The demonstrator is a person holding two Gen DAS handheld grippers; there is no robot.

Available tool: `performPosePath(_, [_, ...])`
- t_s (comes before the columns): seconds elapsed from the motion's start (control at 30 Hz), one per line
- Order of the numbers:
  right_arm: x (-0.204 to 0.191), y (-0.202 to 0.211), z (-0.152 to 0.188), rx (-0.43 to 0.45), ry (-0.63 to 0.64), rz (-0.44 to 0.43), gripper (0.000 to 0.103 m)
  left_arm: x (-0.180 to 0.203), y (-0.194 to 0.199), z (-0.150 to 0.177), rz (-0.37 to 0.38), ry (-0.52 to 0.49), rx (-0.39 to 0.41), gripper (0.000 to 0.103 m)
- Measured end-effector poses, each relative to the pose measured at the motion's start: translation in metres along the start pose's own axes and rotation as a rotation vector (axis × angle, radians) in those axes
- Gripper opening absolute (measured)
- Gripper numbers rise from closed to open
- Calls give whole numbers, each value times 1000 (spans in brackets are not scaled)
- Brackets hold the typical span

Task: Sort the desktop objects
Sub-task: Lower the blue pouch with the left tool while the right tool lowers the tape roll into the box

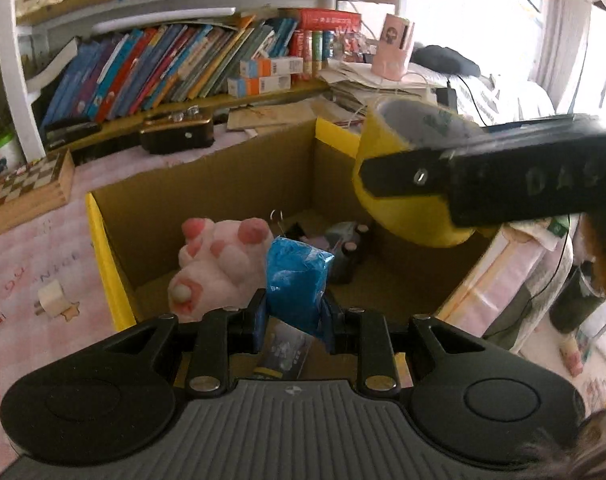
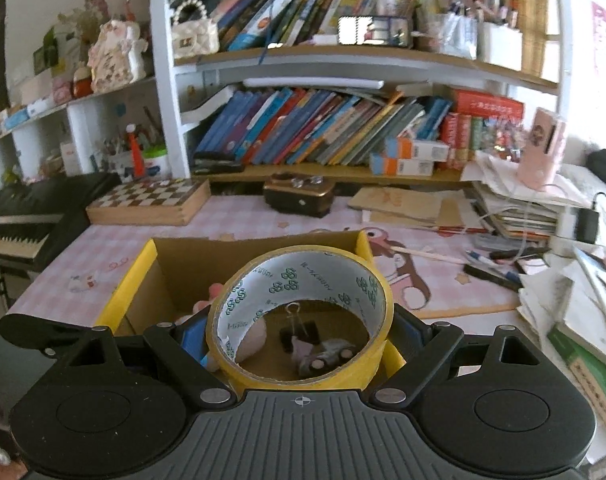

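An open cardboard box (image 1: 207,184) with yellow edges stands on the pink desk; it also shows in the right wrist view (image 2: 143,268). Inside lie a pink plush paw (image 1: 219,264), a toy car (image 1: 345,248) and a binder clip (image 2: 299,330). My left gripper (image 1: 293,314) is shut on a blue tissue pack (image 1: 297,280), held over the box. My right gripper (image 2: 303,340) is shut on a yellow tape roll (image 2: 299,308), held above the box's right side; the roll (image 1: 403,216) and one right finger (image 1: 483,176) show in the left wrist view.
A chessboard box (image 2: 151,202), a dark case (image 2: 299,196) and a bookshelf (image 2: 323,136) stand behind the box. A keyboard (image 2: 23,216) is at far left. Paper stacks, pens (image 2: 491,272) and a pink holder (image 2: 543,148) lie at right. A white plug (image 1: 51,298) lies left of the box.
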State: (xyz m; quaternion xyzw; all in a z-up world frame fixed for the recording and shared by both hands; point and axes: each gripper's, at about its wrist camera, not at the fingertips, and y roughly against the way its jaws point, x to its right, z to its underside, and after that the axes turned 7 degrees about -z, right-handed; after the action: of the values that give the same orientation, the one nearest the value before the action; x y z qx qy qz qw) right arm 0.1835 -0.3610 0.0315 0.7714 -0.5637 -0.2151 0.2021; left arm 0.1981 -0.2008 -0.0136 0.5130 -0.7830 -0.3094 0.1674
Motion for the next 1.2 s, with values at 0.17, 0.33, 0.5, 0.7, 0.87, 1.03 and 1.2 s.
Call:
performPosePath(0.17, [-3,-18,2,-41,15,-35,90,-1,-2,0,8,17,-3,25])
performPosePath(0.33, [-7,-33,7,-82,35,-68,90,-4,-2,2,11,48,-7,29])
performPosePath(0.5, [-7,-45,10,-121,44,-83,90,-2,-1,2,-4,40,0,31])
performPosePath(0.7, [-1,-56,15,-160,36,-95,90,4,7,4,-42,12,44,48])
performPosePath(0.87, [-3,-60,15,-174,63,-89,90,-2,17,7,-65,47,73,85])
performPosePath(1.03, [-9,-63,15,-182,92,-102,90,-1,26,10,-76,71,81,88])
performPosePath(1.2, [-16,-71,16,-207,85,-117,90,-2,33,14,-81,79,94,90])
